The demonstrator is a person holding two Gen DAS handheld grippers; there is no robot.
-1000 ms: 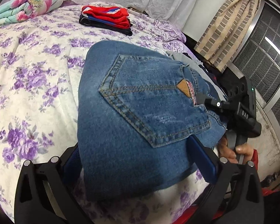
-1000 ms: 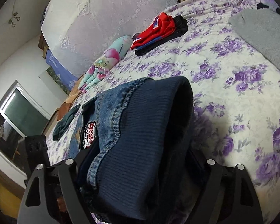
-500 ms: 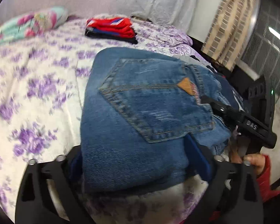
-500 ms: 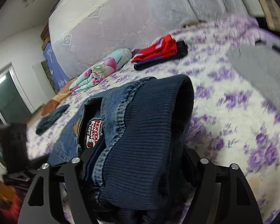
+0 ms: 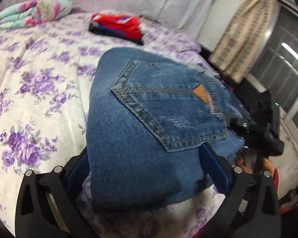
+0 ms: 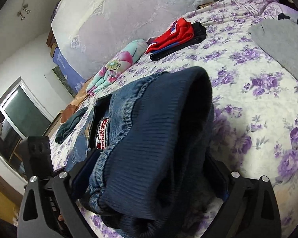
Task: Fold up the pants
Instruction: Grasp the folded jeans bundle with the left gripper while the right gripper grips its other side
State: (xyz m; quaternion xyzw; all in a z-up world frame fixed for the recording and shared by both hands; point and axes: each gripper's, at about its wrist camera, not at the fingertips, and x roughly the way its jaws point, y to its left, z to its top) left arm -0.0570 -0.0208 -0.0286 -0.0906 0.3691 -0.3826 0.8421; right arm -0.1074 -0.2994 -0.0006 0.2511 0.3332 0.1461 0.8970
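The folded blue jeans (image 5: 141, 134) fill the middle of the left wrist view, back pocket up, held above the floral bedspread (image 5: 29, 83). My left gripper (image 5: 147, 170) is shut on one end of the bundle. My right gripper (image 6: 149, 178) is shut on the other end, at the dark ribbed waistband (image 6: 149, 158) of the jeans (image 6: 117, 123). The right gripper's body also shows in the left wrist view (image 5: 262, 136), and the left gripper's body in the right wrist view (image 6: 39, 158).
A folded red and dark clothes stack (image 5: 117, 26) (image 6: 176, 35) lies far on the bed. A rolled floral blanket (image 5: 29, 13) (image 6: 117, 65) lies by the headboard. A grey garment (image 6: 282, 45) lies at right. A curtain (image 5: 244, 35) and window grille (image 5: 284, 69) stand beside the bed.
Both grippers have carried the jeans bundle a little forward and up over the bed; the red stack now appears closer in the left wrist view. The grips are unchanged.
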